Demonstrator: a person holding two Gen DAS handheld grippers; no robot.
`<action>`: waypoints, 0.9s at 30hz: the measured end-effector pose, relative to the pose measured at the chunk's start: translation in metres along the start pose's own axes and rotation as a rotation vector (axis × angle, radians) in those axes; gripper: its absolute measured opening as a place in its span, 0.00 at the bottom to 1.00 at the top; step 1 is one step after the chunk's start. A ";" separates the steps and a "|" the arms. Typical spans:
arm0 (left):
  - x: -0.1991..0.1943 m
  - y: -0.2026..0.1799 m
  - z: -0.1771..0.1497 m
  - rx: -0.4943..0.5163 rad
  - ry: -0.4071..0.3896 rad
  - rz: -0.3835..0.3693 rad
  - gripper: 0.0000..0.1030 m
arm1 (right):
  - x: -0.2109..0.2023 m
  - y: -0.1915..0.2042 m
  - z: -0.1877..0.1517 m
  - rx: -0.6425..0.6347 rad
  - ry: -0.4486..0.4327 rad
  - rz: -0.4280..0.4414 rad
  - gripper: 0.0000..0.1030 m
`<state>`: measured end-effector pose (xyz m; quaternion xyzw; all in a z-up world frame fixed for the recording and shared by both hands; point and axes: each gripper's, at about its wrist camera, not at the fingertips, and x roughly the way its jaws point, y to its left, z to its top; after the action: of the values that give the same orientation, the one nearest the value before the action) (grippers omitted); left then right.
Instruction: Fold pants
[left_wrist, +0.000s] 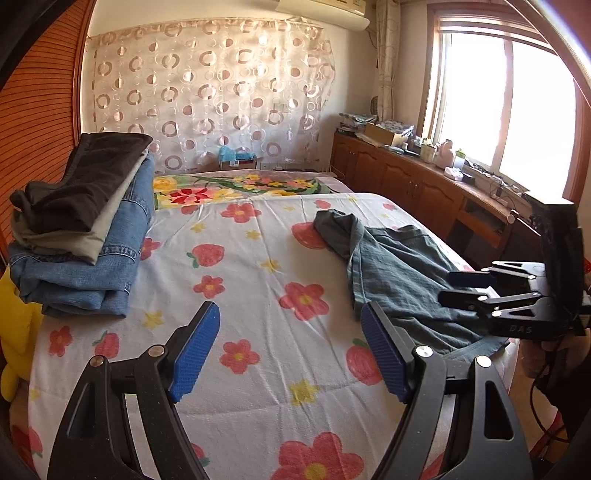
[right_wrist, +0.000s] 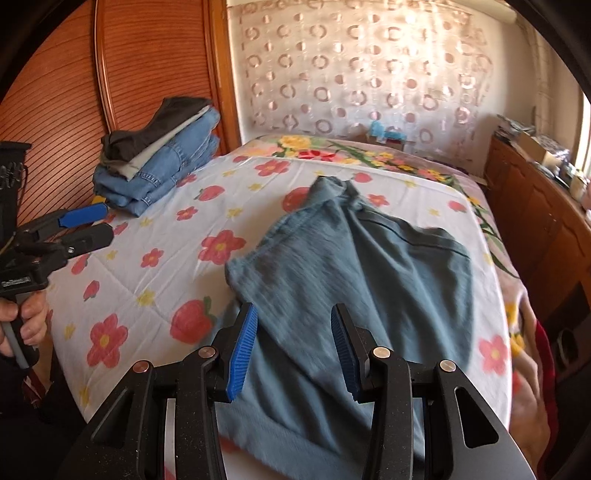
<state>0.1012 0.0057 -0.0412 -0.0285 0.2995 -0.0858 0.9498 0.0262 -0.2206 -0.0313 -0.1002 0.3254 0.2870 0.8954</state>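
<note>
1. Left wrist view: left gripper (left_wrist: 290, 341) gapes wide, empty, over the floral bedspread (left_wrist: 255, 258). Grey-green pants (left_wrist: 399, 273) lie crumpled at right; folded clothes stack (left_wrist: 81, 221) far left.
2. Right wrist view: right gripper (right_wrist: 294, 345) stands partly open above the pants (right_wrist: 354, 273), gripping nothing.

Bed with flower-print quilt (left_wrist: 258, 266), rumpled grey-blue pants (right_wrist: 354, 266) on it, folded clothes stack (left_wrist: 81, 221) at far corner

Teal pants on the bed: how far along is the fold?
Done: three folded garments are stacked at the bed's far-left corner. In hand: nothing; the left gripper and right gripper are both open, right one above the teal pants. Left: pants lie rumpled, unfolded on the floral bedspread.
</note>
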 end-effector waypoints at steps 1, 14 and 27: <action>0.000 0.000 0.001 -0.001 0.000 0.001 0.77 | 0.007 0.002 0.003 -0.009 0.006 0.010 0.42; -0.004 0.013 0.002 -0.011 -0.013 0.018 0.77 | 0.090 0.038 0.031 -0.153 0.112 0.073 0.42; 0.000 0.017 -0.006 -0.033 0.006 0.009 0.77 | 0.120 0.054 0.033 -0.220 0.152 0.003 0.15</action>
<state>0.1005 0.0223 -0.0475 -0.0428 0.3039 -0.0766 0.9487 0.0867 -0.1105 -0.0828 -0.2189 0.3589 0.3138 0.8514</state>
